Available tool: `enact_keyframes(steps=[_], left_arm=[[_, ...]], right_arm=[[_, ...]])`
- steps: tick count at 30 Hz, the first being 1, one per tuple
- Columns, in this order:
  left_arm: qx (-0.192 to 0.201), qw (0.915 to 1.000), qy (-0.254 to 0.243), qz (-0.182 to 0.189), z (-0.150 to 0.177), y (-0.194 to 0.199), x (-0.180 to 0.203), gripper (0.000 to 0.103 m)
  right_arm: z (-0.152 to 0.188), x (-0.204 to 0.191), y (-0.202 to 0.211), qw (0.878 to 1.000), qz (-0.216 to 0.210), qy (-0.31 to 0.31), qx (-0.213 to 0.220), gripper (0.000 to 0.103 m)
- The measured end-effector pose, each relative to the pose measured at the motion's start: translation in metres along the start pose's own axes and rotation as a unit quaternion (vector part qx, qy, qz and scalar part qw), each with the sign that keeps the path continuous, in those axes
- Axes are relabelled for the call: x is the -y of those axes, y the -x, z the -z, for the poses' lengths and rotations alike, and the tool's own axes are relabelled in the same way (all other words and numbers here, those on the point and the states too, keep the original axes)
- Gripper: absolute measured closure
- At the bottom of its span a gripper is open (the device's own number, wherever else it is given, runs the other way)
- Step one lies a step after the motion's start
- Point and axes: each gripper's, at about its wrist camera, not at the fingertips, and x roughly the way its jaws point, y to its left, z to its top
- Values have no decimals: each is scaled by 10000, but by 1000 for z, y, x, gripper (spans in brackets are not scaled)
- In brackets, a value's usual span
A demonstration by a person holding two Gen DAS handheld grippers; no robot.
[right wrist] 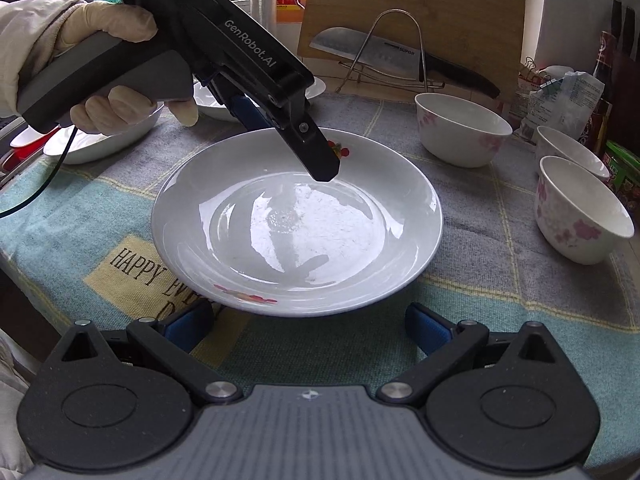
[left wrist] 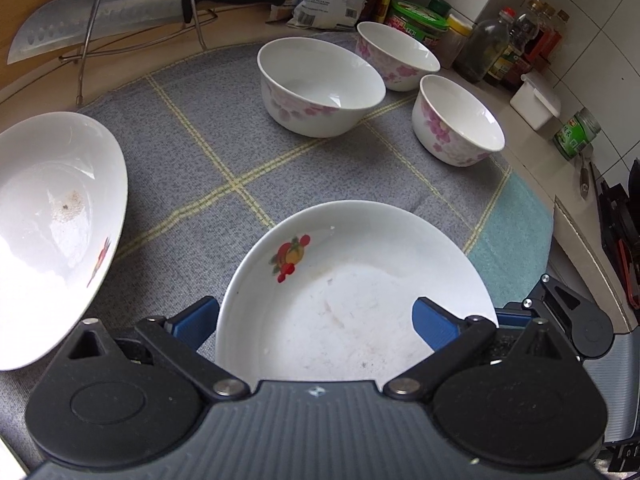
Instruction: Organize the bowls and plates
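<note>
A grey checked cloth (right wrist: 480, 264) reading "HAPPY" covers the counter. The right gripper (right wrist: 308, 332) is open just short of the plate (right wrist: 296, 220). Only its view shows the left gripper (left wrist: 316, 320), marked "GenRobot.AI", spread across the plate's rim. Beyond stand three bowls (left wrist: 320, 84) and a SUPOR knife (left wrist: 108, 12).

Your left gripper (right wrist: 320, 168) hangs tilted over the plate (right wrist: 296, 220), its 2 fingers spread across the rim. Your right gripper (right wrist: 308, 330) waits spread just short of it.
</note>
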Motion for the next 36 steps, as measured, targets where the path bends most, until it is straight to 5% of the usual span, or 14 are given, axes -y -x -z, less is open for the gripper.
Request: enact_keyframes(steps=[36], left_arm=[[-863,9932,-571,533,-28,-18,-3,9]], right_arm=[[-14,2,-11,9987,-273,423,-61,0]])
